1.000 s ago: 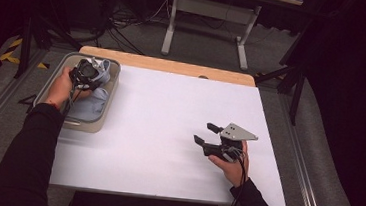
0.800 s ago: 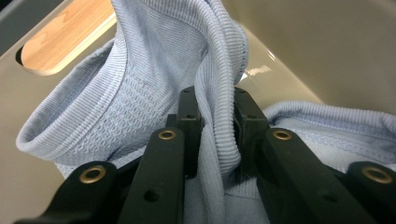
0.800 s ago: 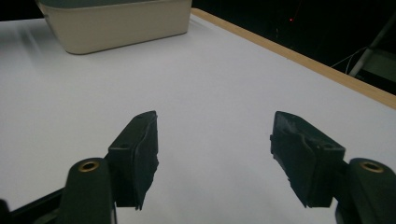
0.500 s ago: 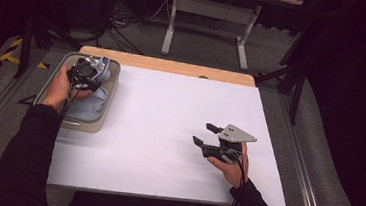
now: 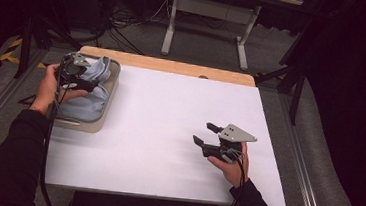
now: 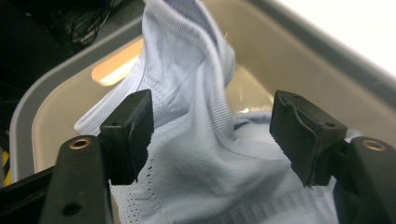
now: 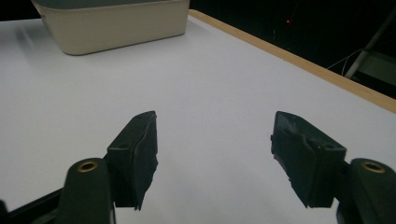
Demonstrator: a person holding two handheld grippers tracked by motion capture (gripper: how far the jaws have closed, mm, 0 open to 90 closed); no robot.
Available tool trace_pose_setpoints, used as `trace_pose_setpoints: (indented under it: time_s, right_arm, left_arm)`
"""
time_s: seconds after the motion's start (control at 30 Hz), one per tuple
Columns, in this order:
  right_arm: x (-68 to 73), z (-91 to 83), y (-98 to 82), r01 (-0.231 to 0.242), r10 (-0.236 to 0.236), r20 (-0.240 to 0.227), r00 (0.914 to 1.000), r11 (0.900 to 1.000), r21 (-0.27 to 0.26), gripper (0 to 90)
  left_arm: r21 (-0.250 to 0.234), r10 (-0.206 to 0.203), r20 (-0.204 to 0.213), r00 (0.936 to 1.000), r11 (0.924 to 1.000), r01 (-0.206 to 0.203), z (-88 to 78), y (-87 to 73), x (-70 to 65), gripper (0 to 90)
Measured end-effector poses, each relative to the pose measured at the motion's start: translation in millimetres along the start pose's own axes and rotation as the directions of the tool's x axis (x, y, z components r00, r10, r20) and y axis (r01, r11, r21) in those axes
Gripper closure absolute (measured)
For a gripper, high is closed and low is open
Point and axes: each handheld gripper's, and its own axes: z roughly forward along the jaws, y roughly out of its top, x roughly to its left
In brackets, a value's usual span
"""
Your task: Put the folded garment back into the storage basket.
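Both grippers gape: the left gripper (image 6: 212,135), just opening, half-hides pale cloth (image 6: 196,154) in the bin (image 5: 100,118); the right gripper (image 7: 212,158) hovers over white table (image 5: 168,132).

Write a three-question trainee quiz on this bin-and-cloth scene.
1. True or false: the right gripper holds the cloth.
2. Where does the cloth lie? A) in the bin B) on the white table C) on the floor
3. Over what does the left gripper hover?

Key: 1. False; its jaws stand open over bare table. 2. A. 3. The bin; its jaws, just opened, straddle the cloth without pressing it.
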Motion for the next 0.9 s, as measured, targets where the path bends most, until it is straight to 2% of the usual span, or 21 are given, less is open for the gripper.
trace_pose_setpoints:
  time_s: [0.03, 0.1, 0.17, 0.23, 0.4, 0.43, 0.57, 0.7, 0.8, 0.9]
  right_arm:
    - [0.2, 0.1, 0.0, 0.001, -0.001, 0.000, 1.0000, 1.000, 0.001, 32.7]
    - [0.3, 0.3, 0.1, 0.002, -0.002, 0.001, 1.0000, 1.000, 0.002, 32.7]
    - [0.5, 0.2, 0.2, 0.004, -0.004, 0.001, 1.0000, 1.000, 0.001, 32.6]
    - [0.5, 0.2, 0.2, 0.004, -0.004, 0.001, 1.0000, 1.000, 0.001, 32.6]
    - [0.1, 0.5, -0.1, 0.004, -0.004, 0.002, 1.0000, 1.000, 0.004, 32.5]
    - [-0.1, 0.5, -0.2, 0.002, -0.002, 0.002, 1.0000, 1.000, 0.003, 32.5]
    - [-0.2, 0.0, -0.1, 0.004, -0.004, 0.003, 1.0000, 1.000, 0.002, 32.5]
    - [0.1, 0.5, -0.1, 0.003, -0.003, 0.002, 1.0000, 1.000, 0.004, 32.5]
    - [0.4, 0.5, 0.1, 0.010, -0.010, 0.005, 0.9999, 1.000, 0.006, 32.4]
    - [0.5, 0.5, 0.0, 0.011, -0.011, 0.007, 0.9999, 1.000, 0.006, 32.3]
  left_arm:
    - [-0.018, -0.003, -0.010, 0.9999, 0.9998, 0.003, -1.9, -0.7, -1.3, 28.3]
    - [-0.043, -0.004, -0.002, 1.0000, 0.9991, 0.004, -5.7, -1.4, -2.9, 26.6]
    - [-0.050, -0.002, -0.003, 1.0000, 0.9987, 0.002, -6.9, -1.6, -3.7, 25.5]
    - [-0.092, -0.011, 0.001, 0.9999, 0.9957, 0.011, -10.9, -2.1, -6.1, 23.2]
    - [-0.127, -0.016, 0.005, 0.9999, 0.9918, 0.017, -16.6, -2.2, -7.6, 21.0]
    - [-0.135, -0.022, 0.019, 0.9996, 0.9906, 0.024, -17.8, -2.7, -8.2, 20.4]
    - [-0.166, -0.009, 0.019, 0.9998, 0.9861, 0.012, -22.4, -4.0, -11.3, 17.3]
    - [-0.190, -0.017, 0.021, 0.9997, 0.9816, 0.020, -24.6, -5.0, -14.6, 14.9]
    - [-0.193, -0.013, 0.028, 0.9995, 0.9811, 0.019, -25.8, -5.4, -14.7, 13.6]
    - [-0.210, -0.013, 0.034, 0.9993, 0.9774, 0.019, -28.4, -6.4, -15.0, 12.8]
